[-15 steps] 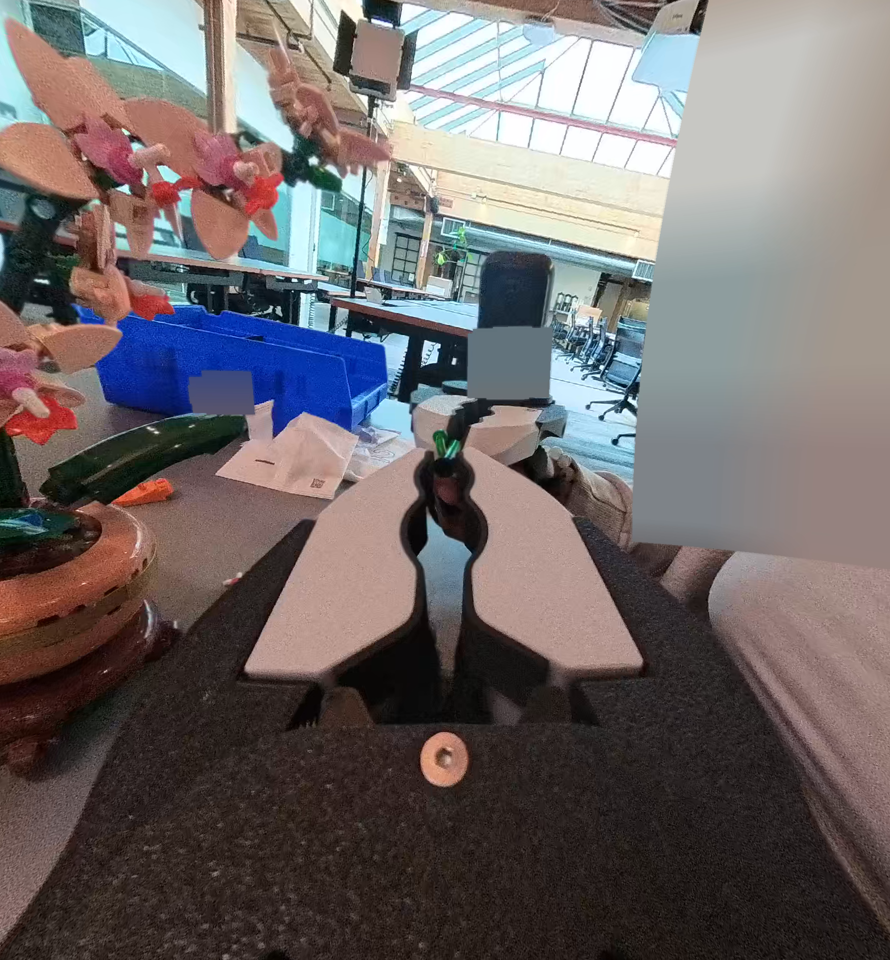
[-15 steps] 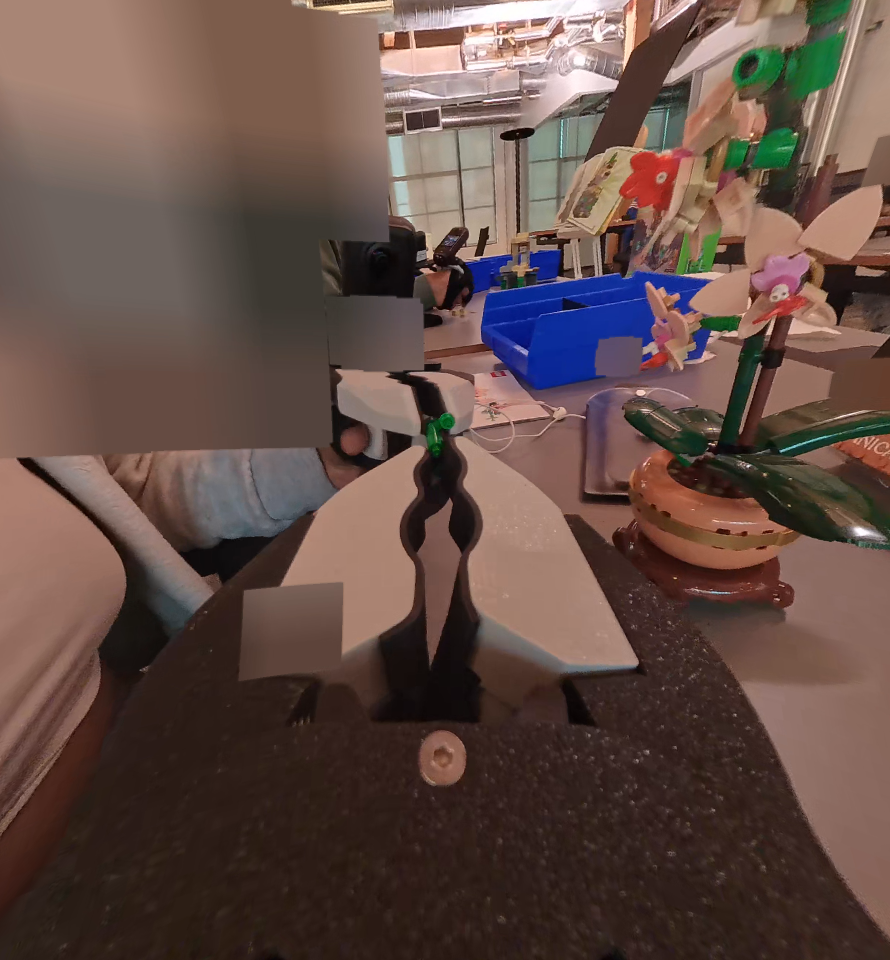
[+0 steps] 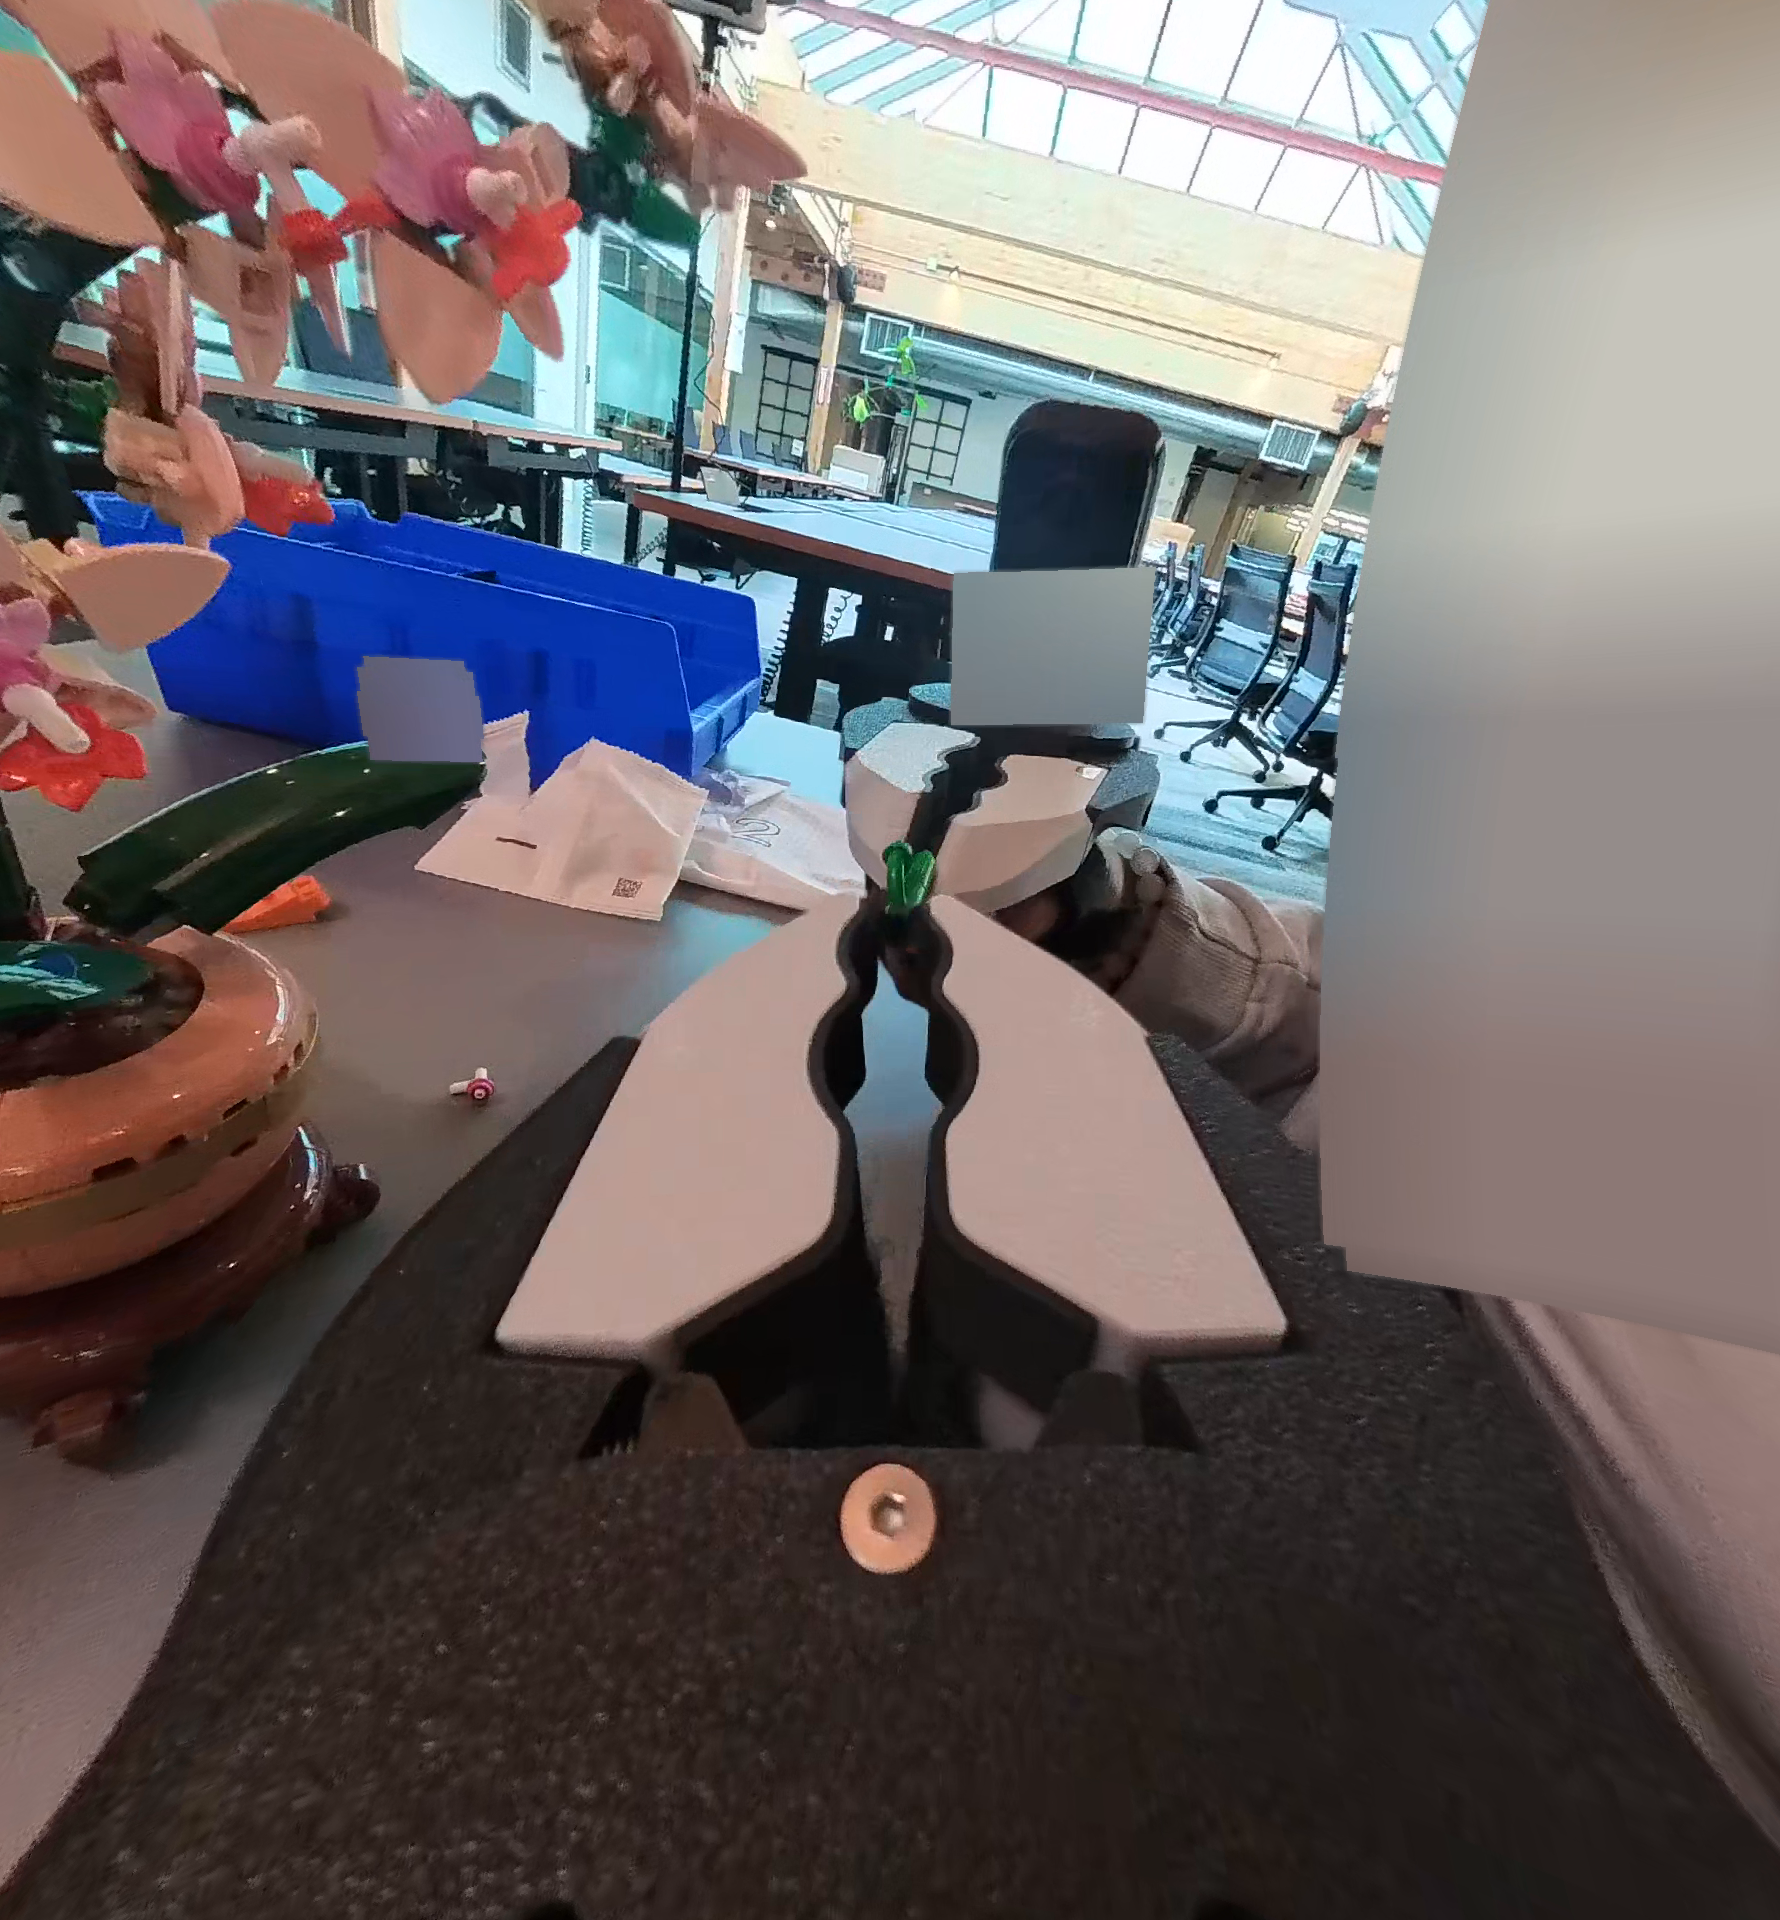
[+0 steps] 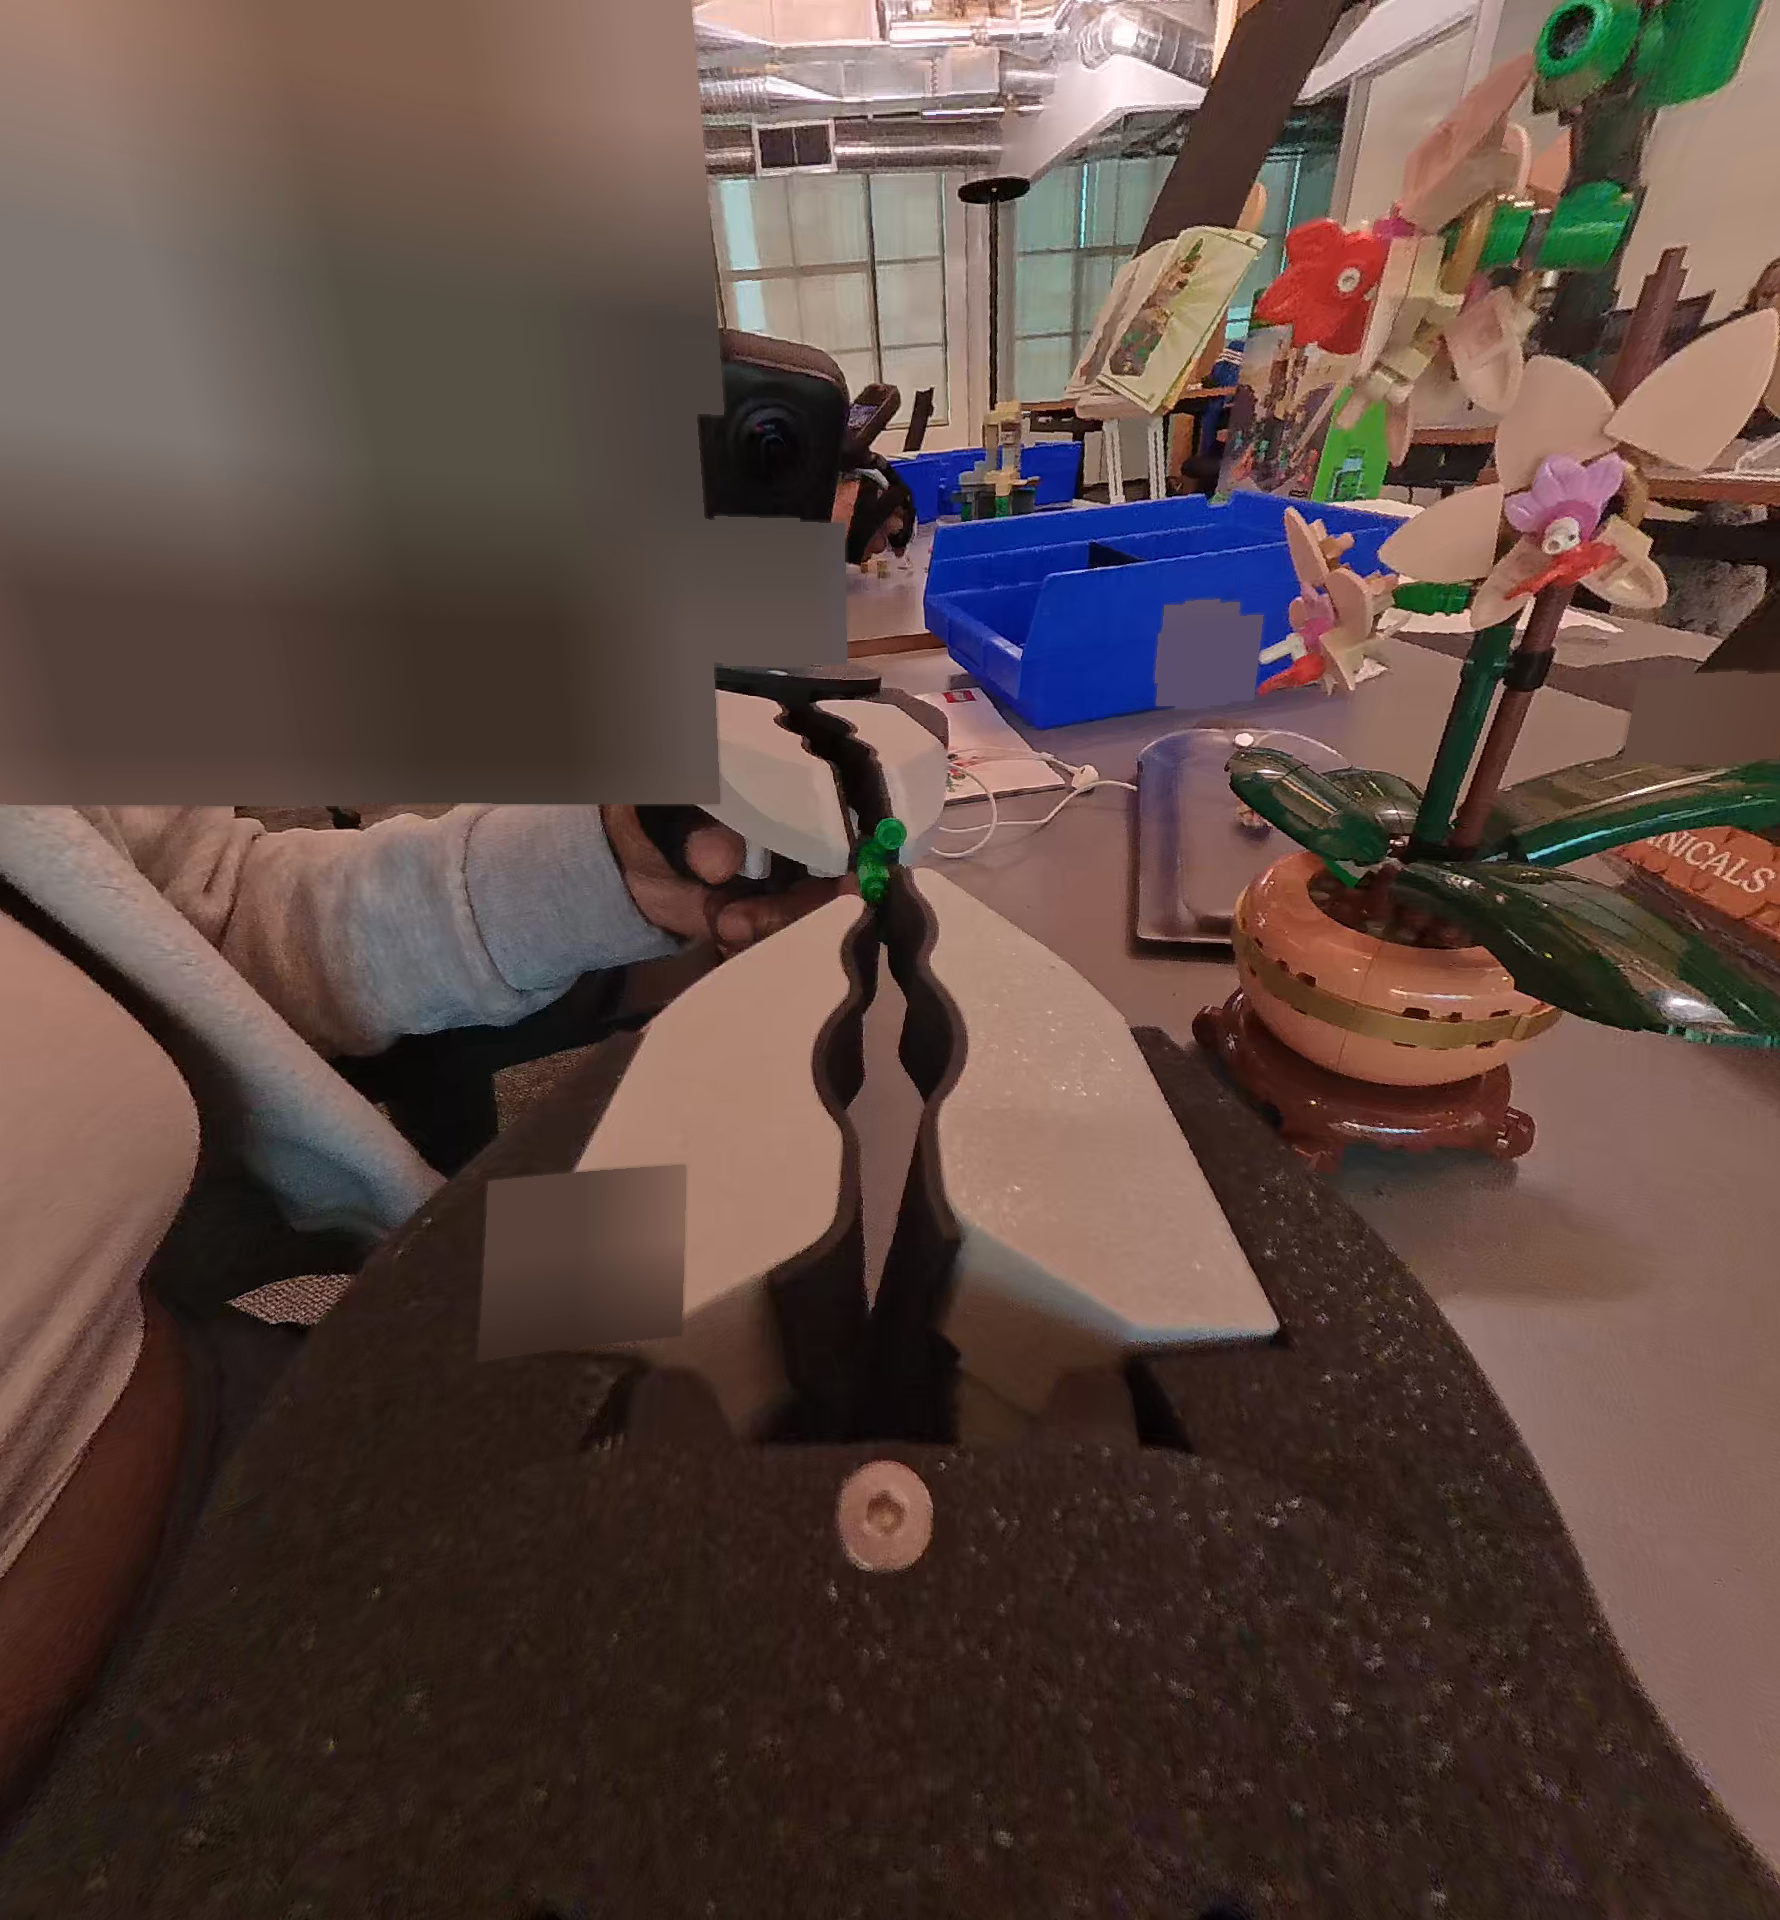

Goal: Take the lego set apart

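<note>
A lego orchid in a tan pot (image 3: 86,1132) stands at the left of the left wrist view, and its pot (image 4: 1374,997) is at the right of the right wrist view. Both grippers meet tip to tip over the table's near edge. My left gripper (image 3: 901,920) is shut on one end of a small green lego stem piece (image 3: 907,878). My right gripper (image 4: 881,909) is shut on the other end of the same green piece (image 4: 881,847). The piece is held in the air between them.
A blue bin (image 3: 470,644) stands behind the orchid; it also shows in the right wrist view (image 4: 1125,613). White paper bags (image 3: 595,842), an orange lego tool (image 3: 283,899) and a tiny pink-and-white piece (image 3: 472,1086) lie on the grey table. A dark tray (image 4: 1177,831) lies left of the pot. My left and right fingertips are right by each other.
Both grippers stay shut on the green piece. The left view has shifted a little, bringing the orchid closer and larger; a tiny pink piece now shows on the table.
</note>
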